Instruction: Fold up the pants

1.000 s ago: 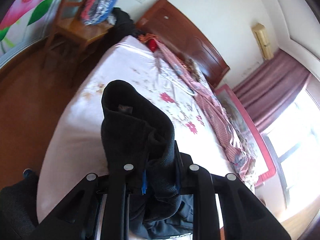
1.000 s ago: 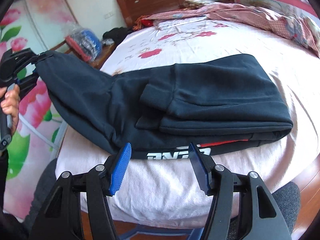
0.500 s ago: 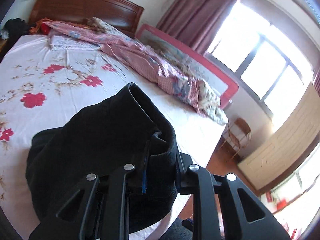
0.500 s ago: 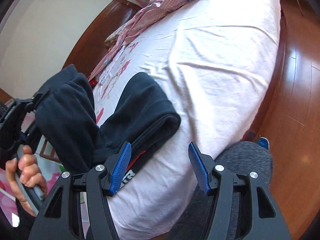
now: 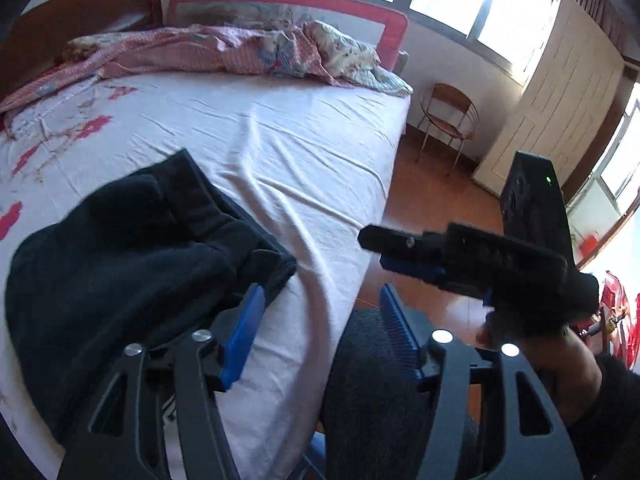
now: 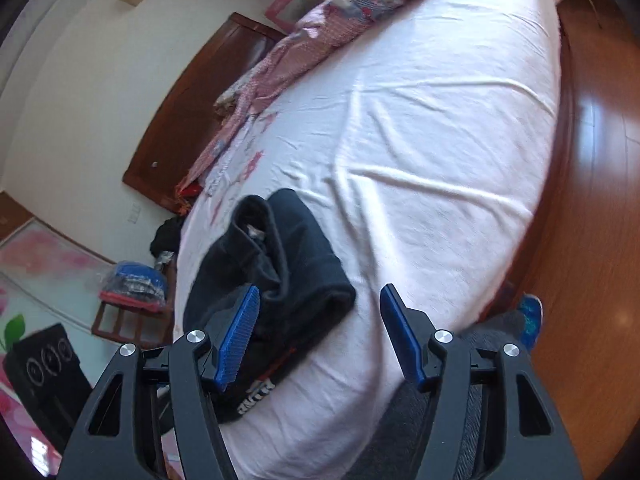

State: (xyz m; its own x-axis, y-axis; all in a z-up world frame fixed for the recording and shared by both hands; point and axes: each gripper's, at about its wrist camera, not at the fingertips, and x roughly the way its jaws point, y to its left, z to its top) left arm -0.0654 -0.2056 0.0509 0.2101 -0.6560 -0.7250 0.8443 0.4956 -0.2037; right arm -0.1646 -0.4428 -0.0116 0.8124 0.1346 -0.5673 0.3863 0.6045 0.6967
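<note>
Left wrist view: no writing legible. Left gripper, blue-padded, jaws opening and already wide apart, nothing between them, only bed sheet and a grey-clad knee below the gap. Pants, black, fleecy, folded into a thick rounded bundle with a rolled cuff on top, lie on the white sheet of the bed near its front edge, to the left of the gripper and just beyond its left pad, which overlaps the bundle's near corner; contact cannot be told. Right gripper visible at right, seen side-on over the floor, apart from the pants. Pink patterned quilt heaped at the far side; wire chair by the wall. Right wrist view: white block lettering on the pants' lower edge, partly hidden behind the left finger, not readable; a red strip beside it. Right gripper jaws opening, wide, empty; the bundle sits left of centre, its corner reaching into the gap above the pads, untouched. Folded layers show at the top, opening of a leg or waistband gaping. Wooden headboard behind.
</note>
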